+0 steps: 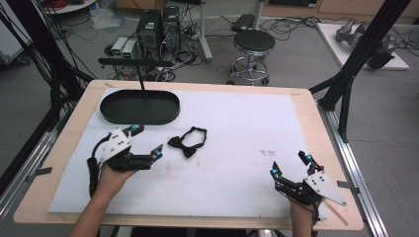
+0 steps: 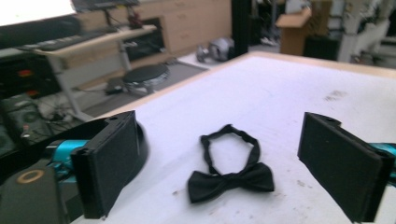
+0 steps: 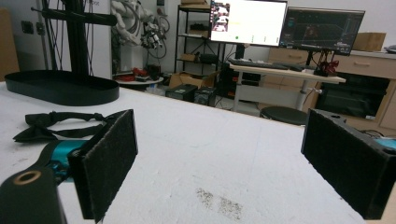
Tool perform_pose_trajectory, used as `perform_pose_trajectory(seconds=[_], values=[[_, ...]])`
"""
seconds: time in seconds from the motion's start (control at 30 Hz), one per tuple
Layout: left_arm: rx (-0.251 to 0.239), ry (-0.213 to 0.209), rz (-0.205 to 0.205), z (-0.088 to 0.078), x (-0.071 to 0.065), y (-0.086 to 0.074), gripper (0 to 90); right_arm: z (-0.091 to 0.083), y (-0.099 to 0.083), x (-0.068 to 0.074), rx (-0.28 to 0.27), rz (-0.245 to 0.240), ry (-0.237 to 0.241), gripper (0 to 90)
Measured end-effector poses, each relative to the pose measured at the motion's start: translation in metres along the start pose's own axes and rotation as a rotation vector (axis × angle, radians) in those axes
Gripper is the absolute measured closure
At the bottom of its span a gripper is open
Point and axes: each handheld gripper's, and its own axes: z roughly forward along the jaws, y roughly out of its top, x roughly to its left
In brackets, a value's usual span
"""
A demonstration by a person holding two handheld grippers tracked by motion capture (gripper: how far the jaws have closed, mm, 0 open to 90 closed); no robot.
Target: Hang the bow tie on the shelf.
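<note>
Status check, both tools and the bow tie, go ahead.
Left tool open, aimed at bow tie, not touching. Right tool open, nothing between its jaws. Tie flat on sheet, tray behind it; path clear.

A white sheet (image 1: 237,148) covers most of the wooden table (image 1: 306,98). Beyond the far edge, a round black stool (image 1: 254,42) stands on the grey floor among loose cables, with two dark computer towers (image 1: 159,28) to its left. In the right gripper view, two lit monitors (image 3: 285,21) sit on a desk (image 3: 285,70) in the background.
</note>
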Motion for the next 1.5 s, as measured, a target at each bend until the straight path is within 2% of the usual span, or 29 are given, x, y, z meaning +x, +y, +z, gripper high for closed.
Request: perform_pose_trajectory(seconds=[0.03, 0.07, 0.1, 0.13, 0.17, 0.2, 0.27, 0.3, 0.37, 0.4, 0.5, 0.53, 0.6, 0.63, 0.73, 1.0, 1.13, 1.23, 1.27, 1.3, 1.33, 1.4, 1.43, 1.47, 1.5], values=[[0.030, -0.034, 0.002, 0.015, -0.004, 0.003, 13.7, 0.000, 0.000, 0.000, -0.006, 0.003, 0.002, 9.9], [0.044, -0.051, 0.002, 0.023, -0.006, 0.004, 13.7, 0.000, 0.000, 0.000, -0.005, 0.005, 0.004, 9.9], [0.044, -0.051, 0.002, 0.023, -0.006, 0.004, 13.9, 0.000, 0.000, 0.000, -0.003, 0.007, 0.006, 9.9], [0.078, -0.077, 0.008, 0.038, -0.010, 0.007, 14.1, 0.000, 0.000, -0.001, -0.005, 0.003, 0.006, 9.9], [0.097, -0.089, 0.015, 0.045, -0.012, 0.008, 14.4, 0.000, 0.000, -0.001, -0.005, 0.006, 0.007, 9.9], [0.097, -0.089, 0.015, 0.045, -0.012, 0.008, 15.0, 0.000, -0.001, -0.001, -0.006, 0.006, 0.009, 9.9], [0.126, -0.105, 0.028, 0.058, -0.016, 0.010, 17.2, 0.000, -0.001, -0.002, -0.004, 0.011, 0.008, 9.9], [0.156, -0.118, 0.031, 0.071, -0.018, 0.010, 17.9, 0.000, -0.001, -0.002, -0.004, 0.013, 0.010, 9.9], [0.171, -0.123, 0.029, 0.076, -0.019, 0.010, 20.2, 0.001, -0.002, -0.003, -0.007, 0.017, 0.009, 9.9], [0.218, -0.133, 0.035, 0.088, -0.021, 0.009, 21.2, 0.001, -0.002, -0.003, -0.007, 0.019, 0.010, 9.9], [0.253, -0.154, 0.035, 0.100, -0.024, 0.007, 23.8, 0.001, -0.002, -0.003, -0.005, 0.025, 0.010, 9.9], [0.292, -0.156, 0.047, 0.112, -0.029, 0.004, 24.9, 0.001, -0.002, -0.004, -0.007, 0.025, 0.009, 9.9], [0.306, -0.161, 0.046, 0.117, -0.030, 0.002, 26.8, 0.001, -0.002, -0.004, -0.009, 0.026, 0.009, 9.9], [0.339, -0.161, 0.040, 0.127, -0.032, -0.003, 27.7, 0.000, -0.003, -0.005, -0.009, 0.032, 0.009, 9.9], [0.364, -0.155, 0.033, 0.134, -0.032, -0.008, 30.7, 0.000, -0.003, -0.006, -0.012, 0.032, 0.007, 9.9], [0.434, -0.148, 0.019, 0.149, -0.031, -0.020, 47.2, 0.002, -0.004, -0.006, -0.009, 0.049, 0.010, 9.9], [0.485, -0.154, 0.050, 0.157, -0.034, -0.027, 52.0, 0.001, -0.004, -0.006, -0.011, 0.060, 0.005, 9.9], [0.504, -0.156, 0.053, 0.159, -0.035, -0.028, 58.5, 0.001, -0.004, -0.007, -0.013, 0.056, 0.004, 9.9], [0.501, -0.161, 0.042, 0.159, -0.035, -0.028, 58.5, 0.001, -0.004, -0.007, -0.013, 0.056, 0.004, 9.9], [0.499, -0.161, 0.033, 0.159, -0.035, -0.028, 66.2, 0.001, -0.004, -0.007, -0.012, 0.056, 0.003, 9.9], [0.505, -0.164, 0.036, 0.159, -0.035, -0.028, 66.2, 0.001, -0.004, -0.007, -0.012, 0.056, 0.003, 9.9], [0.503, -0.178, 0.024, 0.159, -0.036, -0.028, 74.0, 0.001, -0.004, -0.006, -0.008, 0.057, 0.005, 9.9], [0.503, -0.183, 0.020, 0.159, -0.036, -0.029, 74.0, 0.001, -0.004, -0.006, -0.008, 0.057, 0.005, 9.9], [0.504, -0.189, 0.024, 0.159, -0.036, -0.028, 76.1, 0.001, -0.004, -0.006, -0.010, 0.056, 0.008, 9.9], [0.511, -0.184, 0.043, 0.159, -0.036, -0.028, 82.8, 0.001, -0.004, -0.006, -0.010, 0.054, 0.010, 9.9]])
